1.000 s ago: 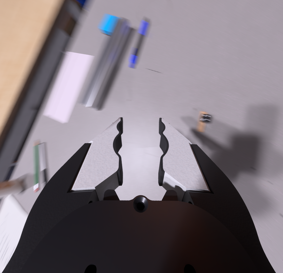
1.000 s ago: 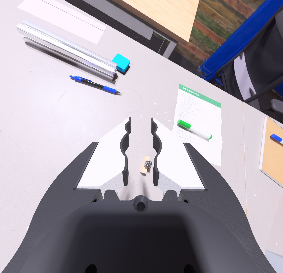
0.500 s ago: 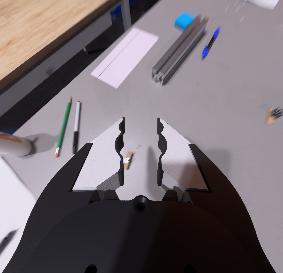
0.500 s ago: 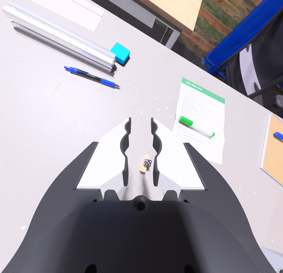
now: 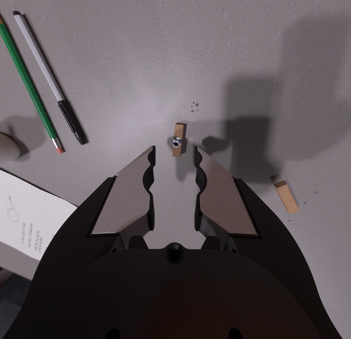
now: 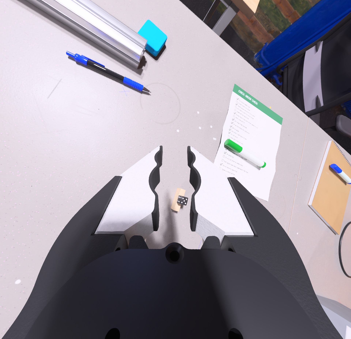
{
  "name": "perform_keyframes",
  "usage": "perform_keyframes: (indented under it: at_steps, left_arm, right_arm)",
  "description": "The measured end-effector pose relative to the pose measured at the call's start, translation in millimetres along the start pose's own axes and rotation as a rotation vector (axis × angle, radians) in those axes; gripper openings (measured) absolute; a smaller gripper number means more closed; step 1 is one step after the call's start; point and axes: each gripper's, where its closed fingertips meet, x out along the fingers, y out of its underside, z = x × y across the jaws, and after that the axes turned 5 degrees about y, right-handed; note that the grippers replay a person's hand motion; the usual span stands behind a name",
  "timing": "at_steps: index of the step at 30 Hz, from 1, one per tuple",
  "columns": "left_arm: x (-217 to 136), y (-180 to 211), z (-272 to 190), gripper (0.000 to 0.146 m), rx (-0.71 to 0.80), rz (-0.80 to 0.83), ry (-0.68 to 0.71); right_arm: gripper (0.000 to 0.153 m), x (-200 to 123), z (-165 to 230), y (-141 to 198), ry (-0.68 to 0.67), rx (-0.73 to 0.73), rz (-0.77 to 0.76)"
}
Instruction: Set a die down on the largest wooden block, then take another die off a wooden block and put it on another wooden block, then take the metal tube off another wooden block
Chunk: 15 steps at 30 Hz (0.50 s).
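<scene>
**Two open grippers, each poised over its own small block**

On the left, the left gripper (image 5: pixel 174 149) hangs over the grey tabletop (image 5: pixel 133 63) with its jaws set wide and nothing between them. Just ahead of its tips a short metal tube (image 5: pixel 177 143) stands upright on a narrow wooden block (image 5: pixel 179 139), its bore facing up. A second, bare wooden block (image 5: pixel 286 196) lies well apart to the right. A green pencil (image 5: pixel 28 82) and a white pen (image 5: pixel 49 77) lie off to the far left.

Over on the right, the right gripper (image 6: pixel 174 149) is also open and empty, its jaws a little narrower. A black die (image 6: pixel 182 200) sits on a pale wooden block (image 6: pixel 177 199) on the table, seen in the gap between the fingers. I'd say the die pick is the step in hand. To do it well, the gripper should drop straight down, centre the die between the pads, and close on the die alone, above the block's top, so the block isn't dragged or tipped.
</scene>
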Motion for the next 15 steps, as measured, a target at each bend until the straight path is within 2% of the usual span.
perform_keyframes:
  at_steps: [3, 7, 11, 13, 15]
  left_arm:
    - [6, 3, 2, 0.038, 0.056, 0.077, -0.021]
    - [10, 6, 0, 0.031, 0.069, 0.144, 0.023]
    - [18, 12, 0, 0.017, 0.058, 0.223, 0.061]
    - [20, 8, 2, 0.006, 0.058, 0.201, 0.058]
    - [21, 4, 3, 0.006, 0.059, 0.171, 0.056]
  right_arm:
    - [0.026, 4, 6, -1, -0.009, -0.027, 0.016]
    - [0.026, 9, 13, -1, -0.020, -0.071, 0.037]
    - [0.026, 11, 18, 0, -0.029, -0.103, 0.053]
    - [0.026, 11, 20, -1, -0.030, -0.113, 0.054]
    - [0.026, 11, 21, -2, -0.031, -0.117, 0.052]
